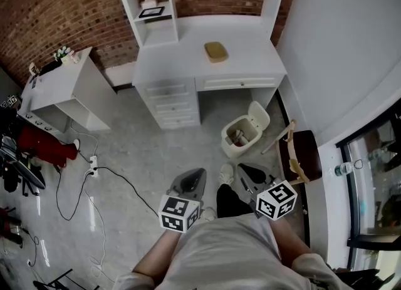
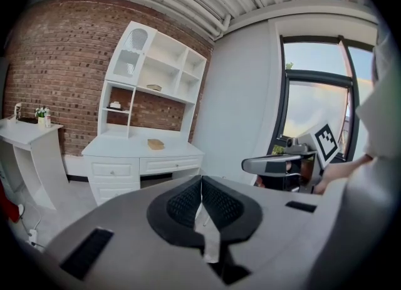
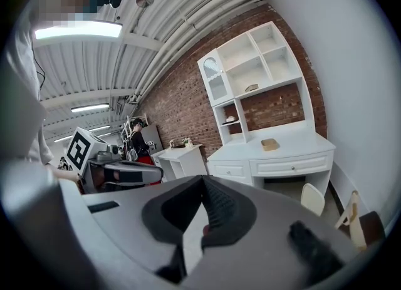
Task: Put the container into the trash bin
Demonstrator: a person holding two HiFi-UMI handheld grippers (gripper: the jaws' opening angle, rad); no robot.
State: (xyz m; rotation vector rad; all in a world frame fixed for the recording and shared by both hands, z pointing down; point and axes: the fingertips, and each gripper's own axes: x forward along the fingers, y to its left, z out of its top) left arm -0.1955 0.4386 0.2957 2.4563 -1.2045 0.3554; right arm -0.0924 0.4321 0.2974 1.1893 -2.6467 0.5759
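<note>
Container on desk, well apart from right hand-held gripper

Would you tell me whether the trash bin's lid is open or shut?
Open: the lid of the trash bin stands tipped back, showing the bin's inside.

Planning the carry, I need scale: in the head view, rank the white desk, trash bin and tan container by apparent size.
1. white desk
2. trash bin
3. tan container
The bin and the container lie at different distances from the camera, so their real gap is unsure.
</note>
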